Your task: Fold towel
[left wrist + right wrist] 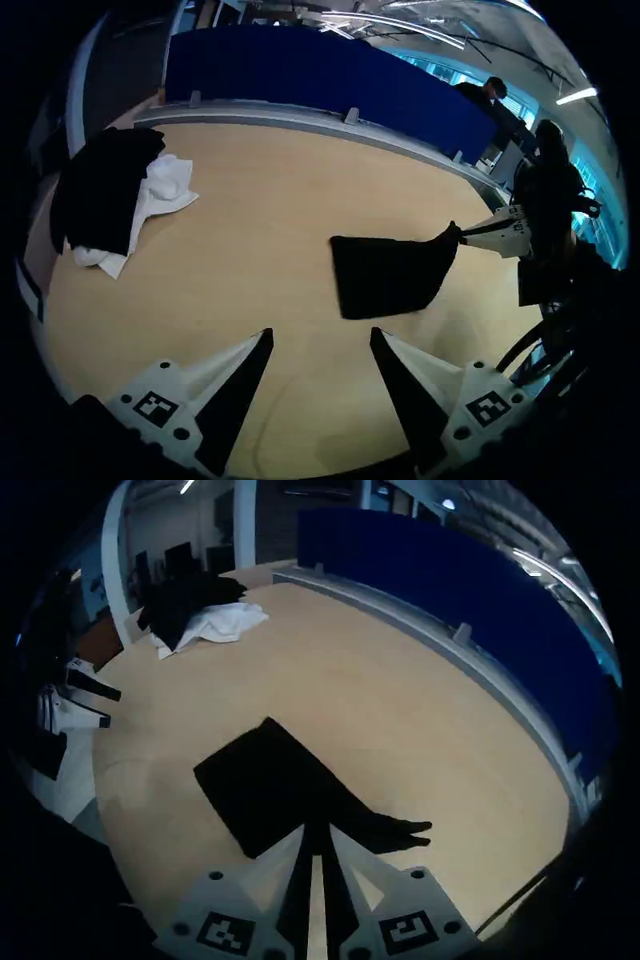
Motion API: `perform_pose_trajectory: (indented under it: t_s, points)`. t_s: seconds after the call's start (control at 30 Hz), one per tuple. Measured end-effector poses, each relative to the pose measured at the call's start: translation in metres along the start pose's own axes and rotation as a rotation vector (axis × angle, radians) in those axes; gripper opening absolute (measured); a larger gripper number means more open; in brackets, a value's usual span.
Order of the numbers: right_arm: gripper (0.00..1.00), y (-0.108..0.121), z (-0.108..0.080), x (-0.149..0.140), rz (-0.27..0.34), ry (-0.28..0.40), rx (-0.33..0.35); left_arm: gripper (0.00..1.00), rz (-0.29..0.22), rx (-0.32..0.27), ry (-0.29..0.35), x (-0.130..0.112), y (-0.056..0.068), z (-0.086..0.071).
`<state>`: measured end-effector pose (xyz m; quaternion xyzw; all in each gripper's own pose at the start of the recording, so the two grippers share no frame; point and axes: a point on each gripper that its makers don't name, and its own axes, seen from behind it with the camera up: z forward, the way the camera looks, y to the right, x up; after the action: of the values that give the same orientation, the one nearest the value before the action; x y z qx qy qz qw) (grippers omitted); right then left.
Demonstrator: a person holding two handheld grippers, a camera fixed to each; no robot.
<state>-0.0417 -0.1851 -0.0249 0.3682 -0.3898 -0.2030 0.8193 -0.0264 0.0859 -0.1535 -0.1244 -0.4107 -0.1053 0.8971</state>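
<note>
A black towel [390, 274] lies mostly flat on the wooden table [264, 208], its right corner lifted. My right gripper [462, 232] pinches that corner. In the right gripper view the fingers of the right gripper [318, 832] stand shut together on the towel [260, 788], which spreads out ahead of them, with a bunched fold to the right. My left gripper [320, 336] hovers open over bare table, a short way in front of the towel's near edge, with nothing between its fingers. In the right gripper view the left gripper [114, 706] is far off at the left.
A pile of black and white cloths [120, 192] lies at the table's far left corner, also the pile [200, 612]. A blue partition [320, 72] runs along the table's back edge. A dark-clothed person [552, 184] stands at the right end.
</note>
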Motion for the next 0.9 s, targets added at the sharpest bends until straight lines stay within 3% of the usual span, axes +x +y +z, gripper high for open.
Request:
perform_pose_trajectory:
  t_s: [0.17,0.37,0.57,0.7,0.9]
  points:
    - [0.07,-0.032,0.015,0.032,-0.092,0.013,0.057,0.90,-0.006,0.013,0.017,0.002,-0.008,-0.005]
    - [0.07,-0.086,0.052,0.053,-0.139,0.020,0.154,0.90,-0.016,0.035,0.030,0.000,-0.017,-0.011]
    - [0.07,-0.142,0.102,0.025,-0.113,-0.051,0.259,0.90,-0.050,0.046,0.038,-0.004,-0.025,-0.016]
    - [0.07,-0.156,0.117,0.004,-0.104,-0.096,0.277,0.90,-0.059,0.049,0.039,-0.007,-0.029,-0.017]
    - [0.07,-0.154,0.115,0.006,-0.082,-0.092,0.272,0.90,-0.060,0.050,0.036,-0.010,-0.034,-0.016]
